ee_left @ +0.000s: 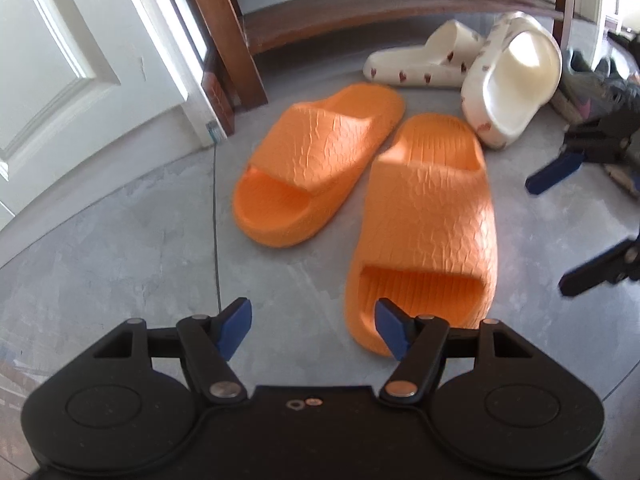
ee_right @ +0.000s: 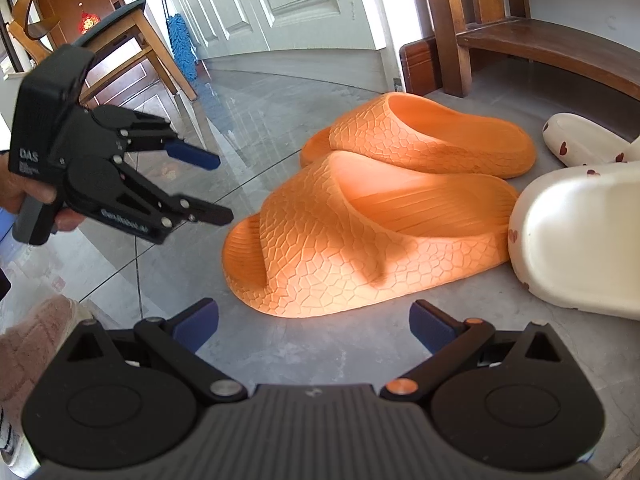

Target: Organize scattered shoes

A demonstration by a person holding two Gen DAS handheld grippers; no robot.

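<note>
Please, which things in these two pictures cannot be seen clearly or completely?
- Left wrist view: dark shoes at the right edge, blurred and partly behind the right gripper.
- Right wrist view: the tilted white slipper is cut off by the right edge.
- Right wrist view: a pink fuzzy thing, cut by the left edge, unidentifiable.

I see bright daylight patching the orange slides (ee_right: 360, 232) and glaring off the floor (ee_right: 248, 120); the left view is motion-blurred, and fisheye bends every edge.
</note>
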